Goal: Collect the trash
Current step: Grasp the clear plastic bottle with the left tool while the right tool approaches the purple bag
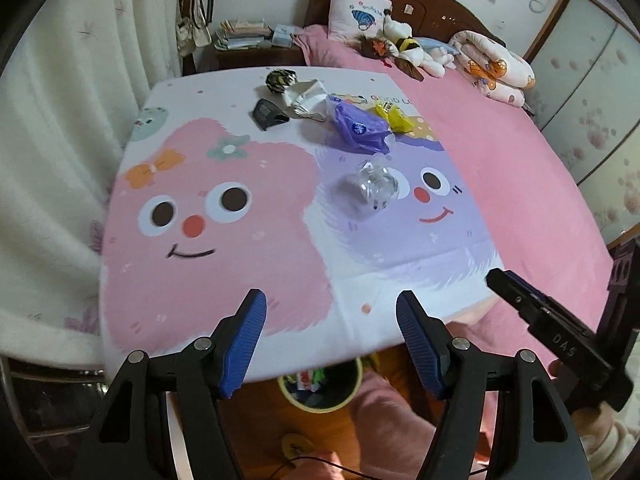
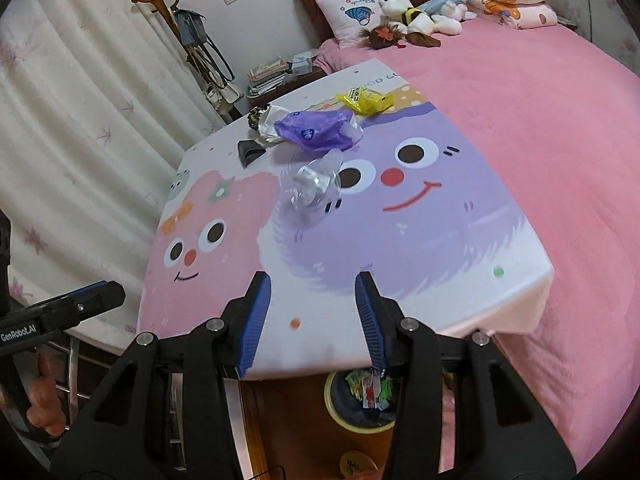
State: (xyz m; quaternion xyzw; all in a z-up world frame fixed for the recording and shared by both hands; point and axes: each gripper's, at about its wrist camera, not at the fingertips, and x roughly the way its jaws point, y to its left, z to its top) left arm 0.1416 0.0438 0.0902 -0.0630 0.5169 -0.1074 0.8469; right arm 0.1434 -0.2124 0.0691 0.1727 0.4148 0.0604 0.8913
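Left gripper [image 1: 331,312]: jaws spread, nothing between them, hovering over the near edge of the worktop [image 1: 240,280]. Trash sits at 12 o'clock on the far half: black box [image 1: 267,113], crumpled white wrapper [image 1: 305,98], purple bag [image 1: 358,125], yellow wrapper [image 1: 391,115]. Clear plastic bottle [image 1: 374,184] lies nearer, apart from the pile. Right gripper [image 2: 314,306]: jaws also spread and empty. Bin [image 2: 362,402] at 6 o'clock on the floor, below the worktop edge, holding wrappers.

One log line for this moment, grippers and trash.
left gripper: open, empty | right gripper: open, empty | clear bottle, purple bag: on table | bin: below
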